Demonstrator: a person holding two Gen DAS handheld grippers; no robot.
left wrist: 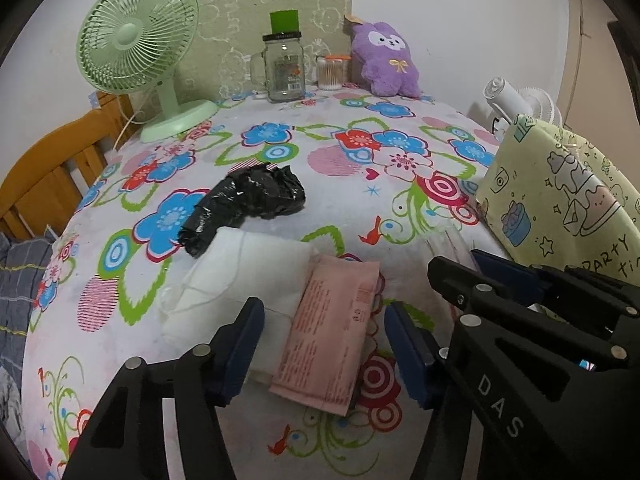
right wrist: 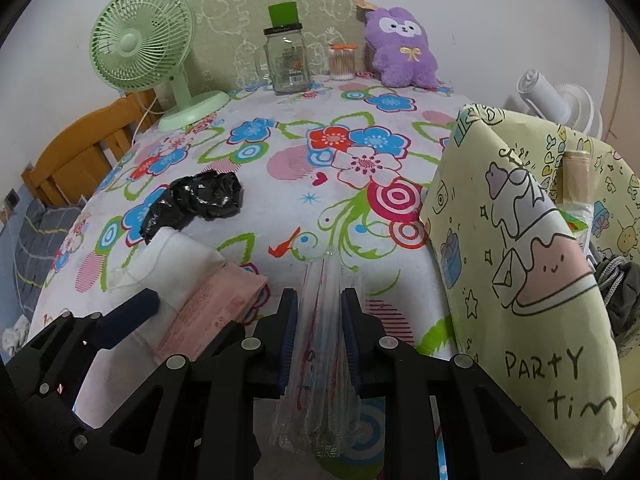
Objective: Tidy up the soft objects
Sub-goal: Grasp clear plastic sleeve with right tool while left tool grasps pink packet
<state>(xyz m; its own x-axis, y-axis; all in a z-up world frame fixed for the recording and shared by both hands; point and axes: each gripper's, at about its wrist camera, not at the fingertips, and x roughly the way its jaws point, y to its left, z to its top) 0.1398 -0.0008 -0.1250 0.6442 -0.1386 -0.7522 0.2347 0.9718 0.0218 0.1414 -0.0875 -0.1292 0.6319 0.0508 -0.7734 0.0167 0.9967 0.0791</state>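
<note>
The right hand-held gripper [right wrist: 318, 320] pinches a clear crinkly plastic packet [right wrist: 316, 360] — likely bound for the yellow cartoon-print bag [right wrist: 520, 264]; the left hand-held gripper [left wrist: 324, 332] gapes wide over a flat pink packet [left wrist: 332, 332] near the desk's front edge

A lived-in room at home, seen over a cloth-covered table.

I see a table under a bright floral tablecloth [left wrist: 280, 136], pushed against a plain white wall, with a wooden chair [left wrist: 48, 176] tucked at its left side. Household bits line the far edge: a green desk fan [left wrist: 136, 40], a glass mason-jar mug [left wrist: 284, 68], a tub of cotton swabs [left wrist: 331, 72] and a purple plush toy [left wrist: 386, 60] leaning on a patterned board. On my right stands a cartoon-printed "PARTY" tote bag [right wrist: 520, 248], with a white fan [right wrist: 560, 104] behind it. Grey checked bedding [left wrist: 16, 280] lies low on the left.
</note>
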